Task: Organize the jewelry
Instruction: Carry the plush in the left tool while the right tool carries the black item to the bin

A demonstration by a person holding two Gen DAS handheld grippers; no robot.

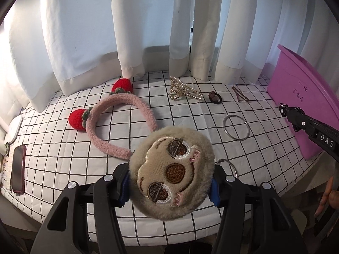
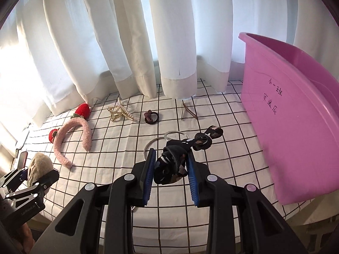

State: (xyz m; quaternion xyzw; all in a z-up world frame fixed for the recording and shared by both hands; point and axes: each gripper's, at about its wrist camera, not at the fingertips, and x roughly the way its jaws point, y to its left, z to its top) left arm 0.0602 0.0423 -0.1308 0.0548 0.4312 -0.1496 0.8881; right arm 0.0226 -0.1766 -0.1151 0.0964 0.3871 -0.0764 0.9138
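My left gripper [image 1: 170,182] has the plush pad [image 1: 171,169] between its fingers. Ahead-left of it lies the headband [image 1: 118,124], straight beyond it the hair claw [image 1: 183,91] and hair tie [image 1: 215,96], ahead-right two bangles [image 1: 235,128], far right the tub [image 1: 305,105].

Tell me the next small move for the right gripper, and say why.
Probably carry it right, over the pink bin's rim, then open. The right gripper is already shut on the dark patterned hair tie, held clear of the checked cloth, and the bin stands just to its right. The left gripper, gripping the plush hair clip, could follow.
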